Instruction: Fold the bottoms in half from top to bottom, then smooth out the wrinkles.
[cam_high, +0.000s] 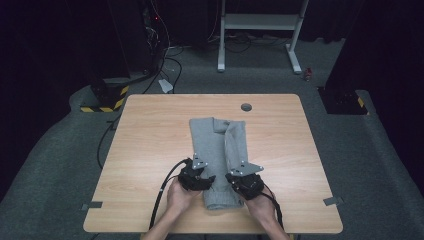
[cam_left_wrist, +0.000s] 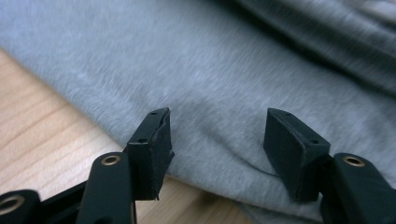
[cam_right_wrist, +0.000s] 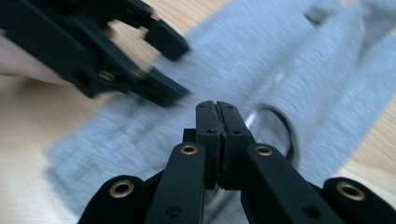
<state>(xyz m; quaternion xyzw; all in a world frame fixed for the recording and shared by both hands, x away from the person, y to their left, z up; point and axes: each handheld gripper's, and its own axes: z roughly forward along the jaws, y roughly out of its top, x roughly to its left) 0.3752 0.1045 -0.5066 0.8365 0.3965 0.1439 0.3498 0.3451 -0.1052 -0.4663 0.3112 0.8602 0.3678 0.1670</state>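
Grey sweatshirt (cam_high: 216, 150) lies folded lengthwise into a long strip at the middle of the wooden desk (cam_high: 150, 135), its near end toward the person and one sleeve laid along its right side. Both hands come in from the near edge of the desk and meet at that near end. Left claw (cam_high: 204, 179) sits at the left edge of the cloth with its jaws standing apart; in the left gripper view the two black pads (cam_left_wrist: 152, 144) hover over the grey fabric (cam_left_wrist: 219, 84), close to it, with nothing pinched between them, and bare wood shows at the lower left. Right claw (cam_high: 234, 178) sits at the right edge of the cloth, near the sleeve. In the right gripper view its pads (cam_right_wrist: 208, 140) are pressed flat together with no cloth visible between them, the blurred fabric (cam_right_wrist: 261, 70) lying beyond, and the left claw (cam_right_wrist: 161, 65) shows open farther off at the upper left.
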